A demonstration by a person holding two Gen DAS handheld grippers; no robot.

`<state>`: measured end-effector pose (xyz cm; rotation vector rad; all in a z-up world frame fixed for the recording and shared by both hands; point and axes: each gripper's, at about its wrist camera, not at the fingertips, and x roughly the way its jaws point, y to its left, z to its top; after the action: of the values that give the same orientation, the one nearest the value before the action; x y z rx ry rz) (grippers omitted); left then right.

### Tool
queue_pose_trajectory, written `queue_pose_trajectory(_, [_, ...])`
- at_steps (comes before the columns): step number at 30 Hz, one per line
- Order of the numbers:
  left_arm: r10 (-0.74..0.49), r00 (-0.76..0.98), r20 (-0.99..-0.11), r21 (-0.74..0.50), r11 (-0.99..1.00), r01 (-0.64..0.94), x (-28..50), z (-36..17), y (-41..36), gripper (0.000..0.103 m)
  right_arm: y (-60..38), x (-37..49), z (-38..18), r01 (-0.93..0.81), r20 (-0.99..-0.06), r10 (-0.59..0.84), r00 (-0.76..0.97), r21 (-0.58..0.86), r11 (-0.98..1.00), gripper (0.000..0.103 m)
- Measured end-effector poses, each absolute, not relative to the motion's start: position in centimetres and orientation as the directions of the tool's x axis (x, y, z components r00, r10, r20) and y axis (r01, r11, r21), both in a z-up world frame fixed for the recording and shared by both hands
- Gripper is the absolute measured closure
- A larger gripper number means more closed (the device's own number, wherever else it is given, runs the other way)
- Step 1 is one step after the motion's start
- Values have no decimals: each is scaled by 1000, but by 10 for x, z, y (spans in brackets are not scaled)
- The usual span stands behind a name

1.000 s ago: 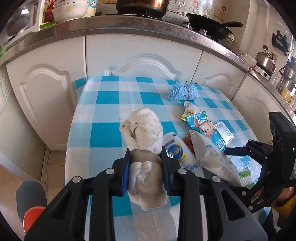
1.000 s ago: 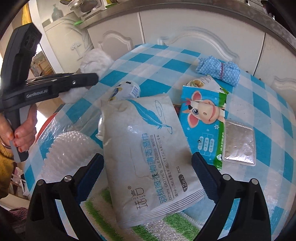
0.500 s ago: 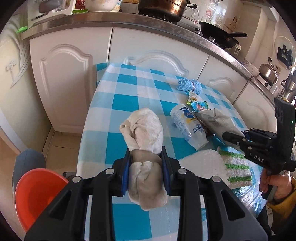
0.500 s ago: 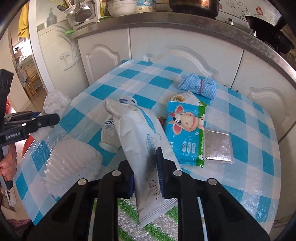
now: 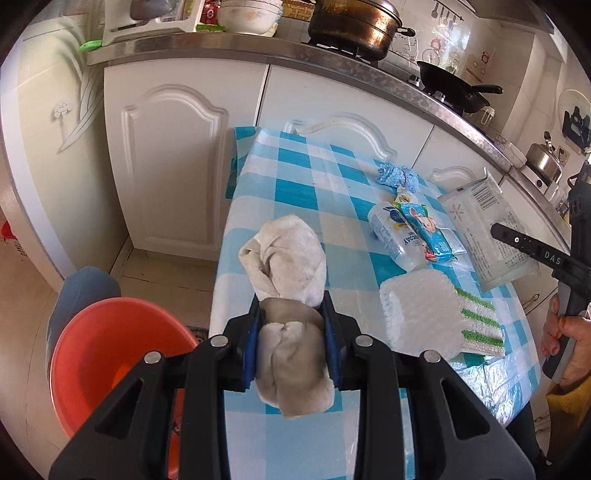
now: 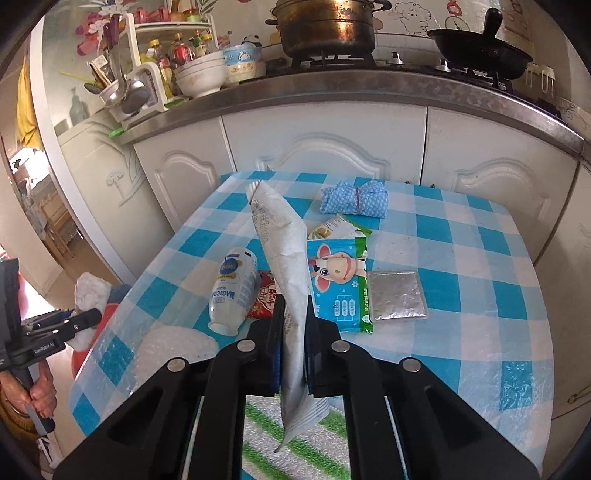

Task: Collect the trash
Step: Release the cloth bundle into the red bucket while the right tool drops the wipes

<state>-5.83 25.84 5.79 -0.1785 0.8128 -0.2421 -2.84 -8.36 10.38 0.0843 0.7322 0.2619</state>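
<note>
My left gripper (image 5: 291,314) is shut on a crumpled off-white rag (image 5: 286,258), held over the table's left edge beside an orange bucket (image 5: 99,350) on the floor. My right gripper (image 6: 293,306) is shut on a white wipes pouch (image 6: 284,240), lifted above the checked table (image 6: 443,258); the pouch also shows in the left wrist view (image 5: 487,236). On the table lie a plastic bottle (image 6: 232,288), a blue cartoon wipes pack (image 6: 340,284), a silver foil sachet (image 6: 397,295), a red wrapper (image 6: 264,299) and a green snack wrapper (image 6: 338,227).
A blue knotted cloth (image 6: 354,201) lies at the table's far side. Bubble wrap (image 5: 417,314) and a green-striped sheet (image 6: 266,435) lie at the near edge. White cabinets (image 6: 332,147) stand behind, with a pot (image 6: 325,26) and pan (image 6: 480,51) on the counter.
My right gripper shut on the wipes pouch and lifted it off the table. My left gripper carried the rag back and left, bringing the orange bucket into view.
</note>
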Motion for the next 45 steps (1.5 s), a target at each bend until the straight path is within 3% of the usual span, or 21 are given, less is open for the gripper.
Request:
queue_pose_trajectory(9, [-232, 685, -691, -254, 965, 70, -81, 60, 299, 72, -48, -45, 151, -310, -573, 428, 699, 296, 903, 93])
queue_pose_trajectory(17, [-166, 685, -709, -248, 968, -23, -101, 54, 343, 72, 39, -47, 166, -478, -554, 612, 565, 385, 790, 93])
queue_pose_trajectory(25, [-100, 657, -747, -242, 962, -129, -116, 37, 381, 72, 147, -40, 130, -563, -606, 719, 340, 482, 672, 93])
queue_pose_trajectory(34, [-73, 598, -798, -236, 951, -199, -115, 6, 398, 71, 226, -39, 73, -555, -671, 722, 167, 541, 632, 93])
queue_pose_trajectory(40, [-44, 581, -813, -220, 947, -235, -111, -6, 401, 33, 252, -35, 51, -554, -703, 698, 137, 529, 643, 88])
queue_pose_trajectory(42, [-24, 580, -814, -202, 948, -245, -113, -8, 402, 31, 255, -37, 48, -552, -708, 690, 149, 520, 652, 79])
queue_pose_trajectory(44, [-13, 580, -815, -200, 945, -259, -114, -8, 405, 31, 249, -38, 48, -559, -706, 687, 171, 505, 658, 56])
queue_pose_trajectory(45, [-8, 581, -814, -201, 942, -269, -115, -8, 407, 30, 247, -40, 50, -564, -704, 685, 188, 493, 662, 54])
